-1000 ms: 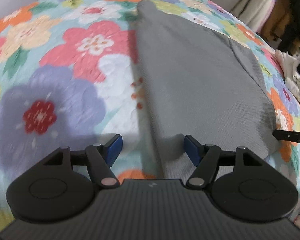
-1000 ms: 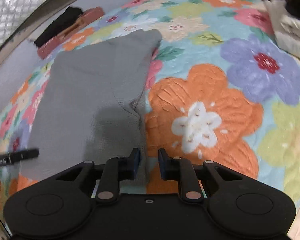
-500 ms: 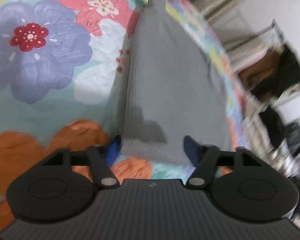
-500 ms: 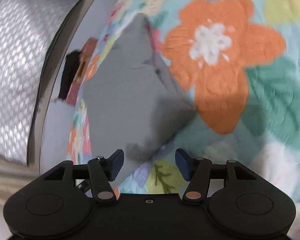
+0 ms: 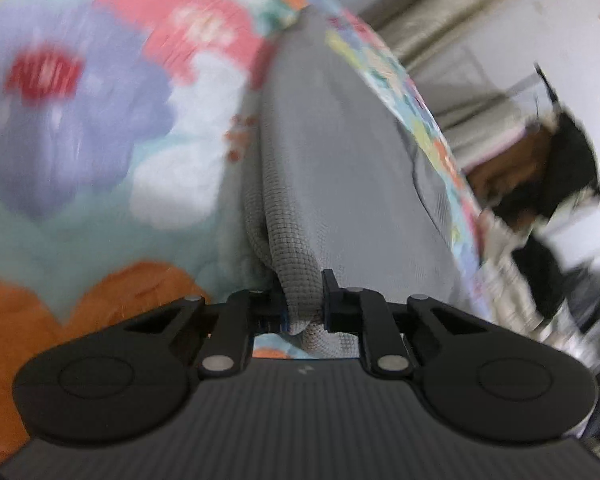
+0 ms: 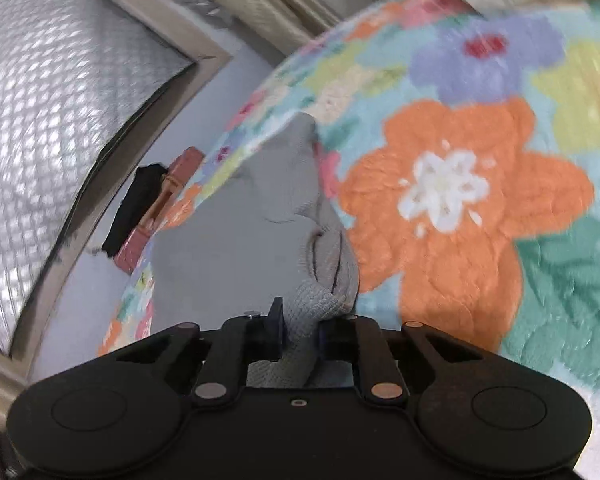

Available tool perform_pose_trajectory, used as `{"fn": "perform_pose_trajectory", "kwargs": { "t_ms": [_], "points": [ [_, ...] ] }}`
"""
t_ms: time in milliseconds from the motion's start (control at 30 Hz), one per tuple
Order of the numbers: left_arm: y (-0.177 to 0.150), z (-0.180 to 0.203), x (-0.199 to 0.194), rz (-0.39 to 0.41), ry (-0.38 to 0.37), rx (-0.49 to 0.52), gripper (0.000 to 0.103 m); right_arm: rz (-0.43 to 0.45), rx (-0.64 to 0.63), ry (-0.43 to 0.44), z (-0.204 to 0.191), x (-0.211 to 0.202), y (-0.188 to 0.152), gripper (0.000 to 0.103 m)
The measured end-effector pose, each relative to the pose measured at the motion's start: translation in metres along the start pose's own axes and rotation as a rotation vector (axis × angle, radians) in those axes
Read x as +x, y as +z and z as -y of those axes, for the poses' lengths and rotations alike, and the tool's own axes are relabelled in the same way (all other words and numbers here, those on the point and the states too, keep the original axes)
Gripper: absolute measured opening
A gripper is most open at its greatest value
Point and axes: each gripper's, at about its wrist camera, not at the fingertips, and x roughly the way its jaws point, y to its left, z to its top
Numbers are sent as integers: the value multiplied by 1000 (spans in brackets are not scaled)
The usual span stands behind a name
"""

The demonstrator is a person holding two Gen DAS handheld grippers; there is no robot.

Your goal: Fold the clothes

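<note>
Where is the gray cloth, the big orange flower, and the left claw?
gray cloth [image 5: 340, 168], left wrist view, on its smooth top side.
big orange flower [image 6: 444, 192], right wrist view, on its white middle.
left claw [image 5: 303, 300], left wrist view, midway between its fingertips, shut on cloth.

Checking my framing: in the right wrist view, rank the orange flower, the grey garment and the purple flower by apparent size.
1. grey garment and orange flower: look alike, not ranked; the garment nears the camera.
2. purple flower: smallest, though farther away.

A floral quilt [image 6: 452, 200] covers the bed beside a quilted headboard [image 6: 60, 120].
</note>
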Motion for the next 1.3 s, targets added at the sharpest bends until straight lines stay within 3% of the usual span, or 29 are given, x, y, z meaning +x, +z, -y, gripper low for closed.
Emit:
{"fn": "perform_pose_trajectory", "kwargs": {
  "t_ms": [267,433,567,633,800,1033,1233,1300],
  "points": [
    [-21,26,-58,37,-27,60,12,-23,29,49,-7,-63,-9,17],
    [-67,54,-117,36,49,194,12,-72,14,47,-25,-120,-25,17],
    [-80,45,-146,-10,22,118,12,-125,9,-19,-33,-161,-37,17],
    [-74,40,-143,-13,7,93,12,-131,72,-8,-24,-161,-34,17],
    [-53,57,-136,59,45,185,12,-124,118,54,-27,-144,-11,18],
    [-5,88,-121,117,86,309,13,-116,119,36,-56,-110,33,18],
    [31,85,-80,45,117,277,13,-175,231,0,-51,-65,60,20],
    [42,67,-66,-1,50,202,14,-204,248,-14,-48,-51,66,21]
  ]
}}
